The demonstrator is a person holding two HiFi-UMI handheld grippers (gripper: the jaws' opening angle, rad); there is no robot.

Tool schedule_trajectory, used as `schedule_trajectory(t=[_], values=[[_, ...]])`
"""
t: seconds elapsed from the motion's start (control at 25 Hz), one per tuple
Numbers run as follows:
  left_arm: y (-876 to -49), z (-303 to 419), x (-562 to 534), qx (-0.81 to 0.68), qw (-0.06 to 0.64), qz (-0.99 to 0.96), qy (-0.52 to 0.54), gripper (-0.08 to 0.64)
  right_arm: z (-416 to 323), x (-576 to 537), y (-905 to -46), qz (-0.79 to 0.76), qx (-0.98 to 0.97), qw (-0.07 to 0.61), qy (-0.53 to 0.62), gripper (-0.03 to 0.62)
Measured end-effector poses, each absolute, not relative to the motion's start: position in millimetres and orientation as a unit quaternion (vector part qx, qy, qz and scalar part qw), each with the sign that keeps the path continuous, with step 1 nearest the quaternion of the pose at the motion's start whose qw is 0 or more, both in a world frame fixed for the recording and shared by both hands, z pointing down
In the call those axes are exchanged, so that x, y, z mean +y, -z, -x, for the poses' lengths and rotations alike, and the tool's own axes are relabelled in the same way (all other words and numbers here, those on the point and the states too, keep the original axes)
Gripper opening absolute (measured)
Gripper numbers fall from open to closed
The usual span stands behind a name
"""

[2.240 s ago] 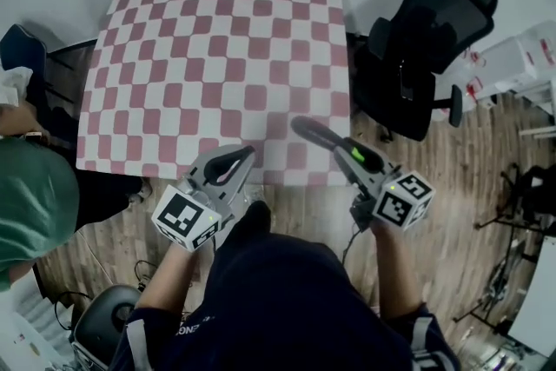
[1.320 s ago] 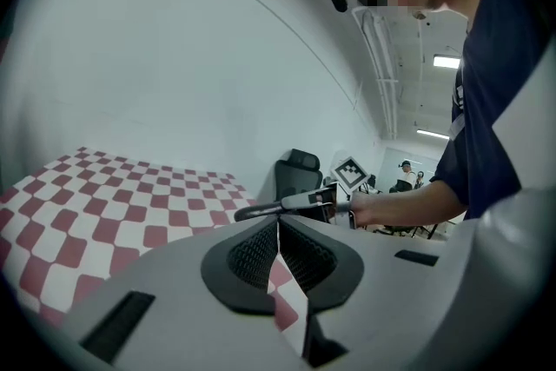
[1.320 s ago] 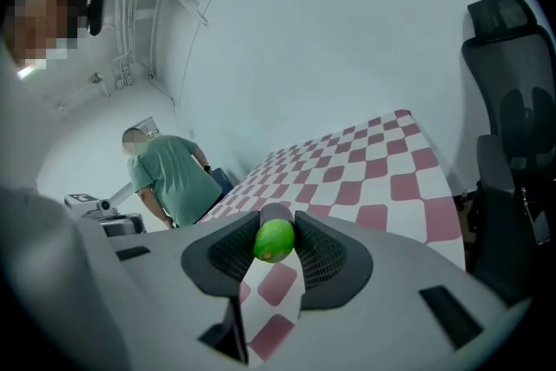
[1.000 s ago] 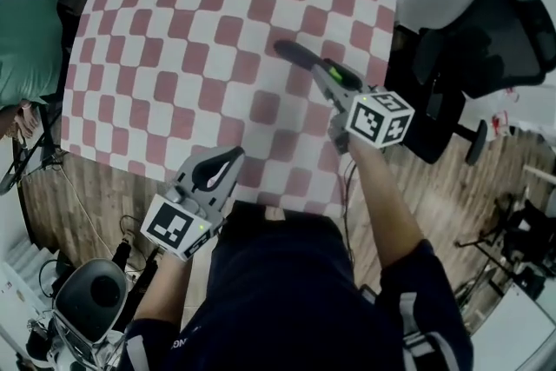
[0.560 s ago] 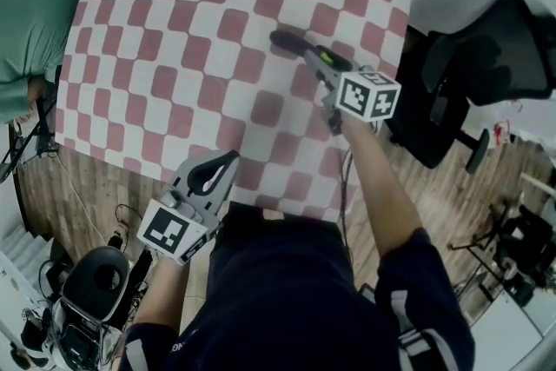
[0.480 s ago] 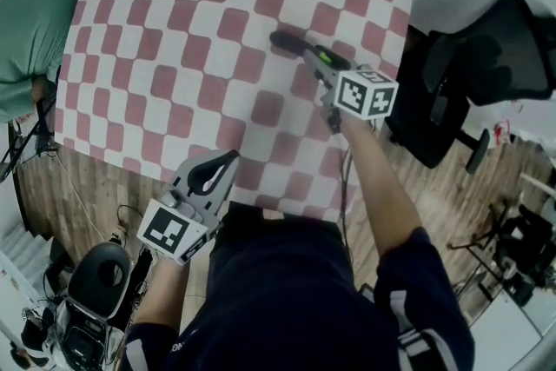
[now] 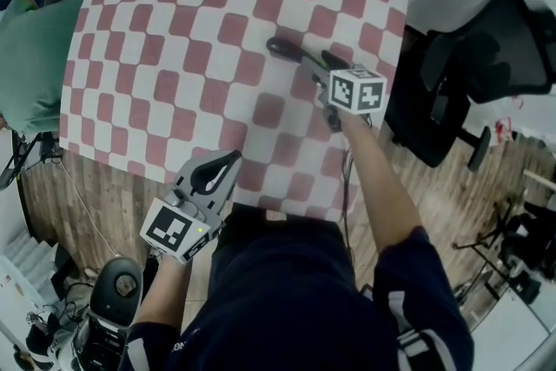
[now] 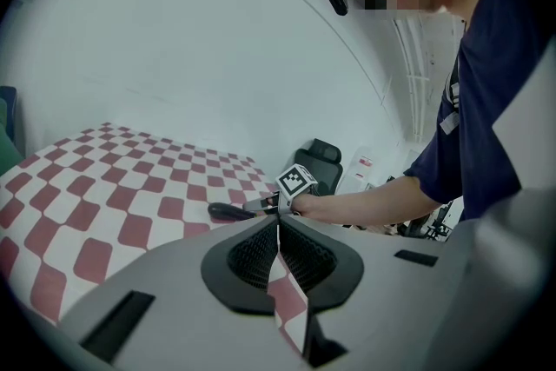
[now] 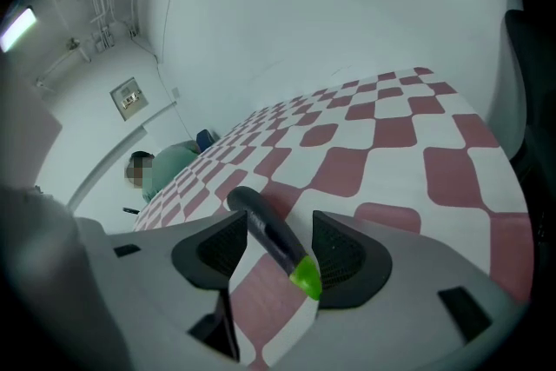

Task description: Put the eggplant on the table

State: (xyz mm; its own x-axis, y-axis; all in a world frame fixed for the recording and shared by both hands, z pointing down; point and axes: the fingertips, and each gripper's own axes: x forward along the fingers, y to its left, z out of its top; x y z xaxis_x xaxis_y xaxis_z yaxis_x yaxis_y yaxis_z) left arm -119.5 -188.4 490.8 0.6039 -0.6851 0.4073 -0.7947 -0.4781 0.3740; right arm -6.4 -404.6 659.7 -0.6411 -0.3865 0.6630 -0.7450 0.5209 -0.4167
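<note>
The eggplant point(image 7: 283, 48) is dark purple with a green stem end and lies on the red-and-white checkered table point(image 7: 191, 30), right of the middle. My right gripper point(image 7: 306, 58) is low over the cloth, and its jaws are opening with the eggplant point(image 9: 265, 226) between them. A gap shows beside the right pad point(image 9: 347, 252). My left gripper point(image 7: 228, 161) hovers at the table's near edge. Its jaws point(image 8: 278, 226) meet in a thin slit with nothing in them. The eggplant point(image 8: 228, 211) also shows small in the left gripper view.
A black office chair point(image 7: 473, 56) stands just right of the table. A person in a green top point(image 7: 30, 65) sits at the table's left side. Wooden floor with cables and gear point(image 7: 113, 308) lies below the near edge.
My right gripper came down to the cloth with the eggplant, and its jaws have spread apart around it. The left gripper has stayed put.
</note>
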Motion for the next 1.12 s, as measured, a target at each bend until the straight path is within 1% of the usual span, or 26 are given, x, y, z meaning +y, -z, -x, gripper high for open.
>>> schedule_trajectory(t=[0.2, 0.44, 0.52, 0.72, 0.92, 1.0, 1.12], values=[[-481.0, 111.8, -185.4, -0.425, 0.259, -0.861, -0.102, 0.031, -9.6, -397.4, -638.3, -0.355, -0.836, 0.246, -0.34, 0.233], [-459.0, 94.4, -183.5, -0.409, 0.232, -0.877, -0.098, 0.031, -24.5, -365.0, -572.3, -0.337, -0.864, 0.208, -0.312, 0.232], [-450.8, 88.5, -182.6, -0.404, 0.223, -0.882, -0.097, 0.031, -32.0, -348.6, -549.2, -0.329, -0.872, 0.194, -0.307, 0.222], [-433.7, 75.9, -175.7, -0.39, 0.204, -0.893, -0.094, 0.031, -51.6, -297.8, -503.1, -0.313, -0.883, 0.163, -0.31, 0.173], [-416.6, 61.9, -169.6, -0.374, 0.182, -0.905, -0.095, 0.031, -66.7, -247.2, -468.7, -0.293, -0.893, 0.147, -0.308, 0.098], [-409.6, 58.4, -169.4, -0.367, 0.169, -0.91, -0.094, 0.031, -68.2, -227.9, -455.6, -0.281, -0.899, 0.143, -0.303, 0.065], [-400.7, 56.2, -171.0, -0.362, 0.159, -0.914, -0.091, 0.031, -69.3, -202.2, -436.1, -0.263, -0.912, 0.147, -0.28, 0.036]])
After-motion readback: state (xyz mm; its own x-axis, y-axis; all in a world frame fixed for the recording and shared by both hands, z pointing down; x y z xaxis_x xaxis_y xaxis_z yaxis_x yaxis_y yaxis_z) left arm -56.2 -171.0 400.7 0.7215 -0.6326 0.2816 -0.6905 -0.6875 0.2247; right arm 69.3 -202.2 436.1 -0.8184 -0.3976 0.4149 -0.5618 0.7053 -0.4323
